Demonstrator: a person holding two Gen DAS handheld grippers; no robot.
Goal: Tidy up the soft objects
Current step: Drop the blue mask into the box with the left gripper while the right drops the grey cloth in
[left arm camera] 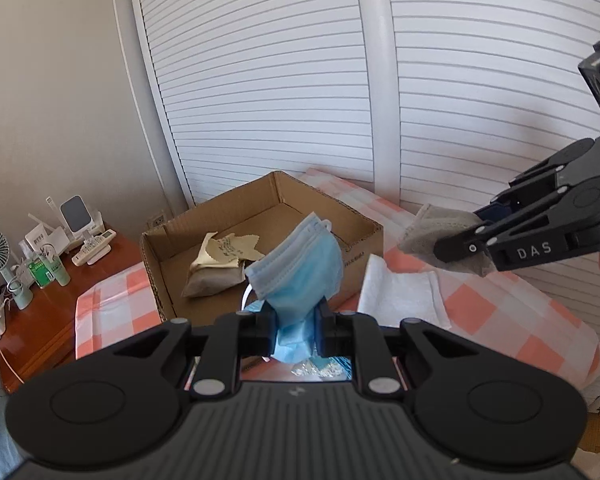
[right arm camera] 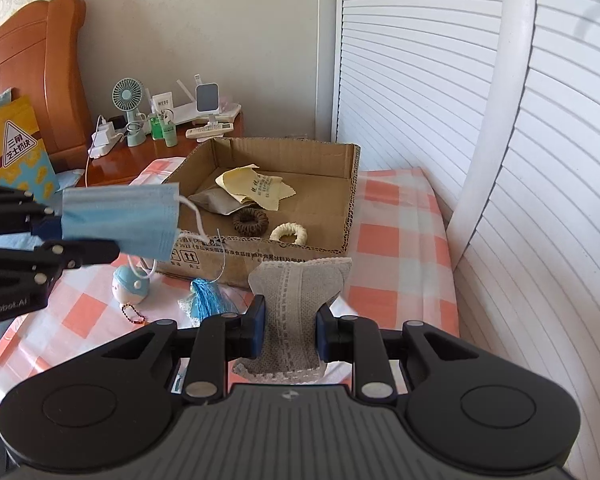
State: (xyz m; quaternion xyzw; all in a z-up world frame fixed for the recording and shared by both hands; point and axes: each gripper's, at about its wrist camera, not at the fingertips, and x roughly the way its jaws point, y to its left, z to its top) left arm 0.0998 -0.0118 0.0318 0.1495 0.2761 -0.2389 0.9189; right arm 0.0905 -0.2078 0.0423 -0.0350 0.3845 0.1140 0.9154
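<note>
Pinched between the left gripper's (left arm camera: 294,330) fingers is a blue mask (left arm camera: 300,268), pleated and folded, its white ear loops dangling; it hangs clear of the table, just short of the box's (right arm camera: 260,256) near wall. Likewise the right gripper (right arm camera: 290,332) is clamped on a grey lace-edged cloth (right arm camera: 296,300), which stands up from the fingers, flared at the top, also in front of the box and off the table.

Below them, on the checked tablecloth (right arm camera: 384,240) before the box, lie a blue tassel (right arm camera: 208,300), a small round doll (right arm camera: 130,284) with a bead chain, and a white cloth (left arm camera: 400,296). To the box's right a wide strip of tablecloth is bare up to the table's edge, which runs close along the white slatted doors (right arm camera: 420,80).

Inside the open-topped cardboard box lie a brown hair tie (right arm camera: 250,220), a cream hair tie (right arm camera: 288,234), a yellow cloth (right arm camera: 252,188) and a grey-brown pouch (right arm camera: 216,202); its right half shows bare floor. Beyond the box's left corner stands a wooden nightstand (right arm camera: 132,160) crowded with a fan (right arm camera: 128,96) and bottles.
</note>
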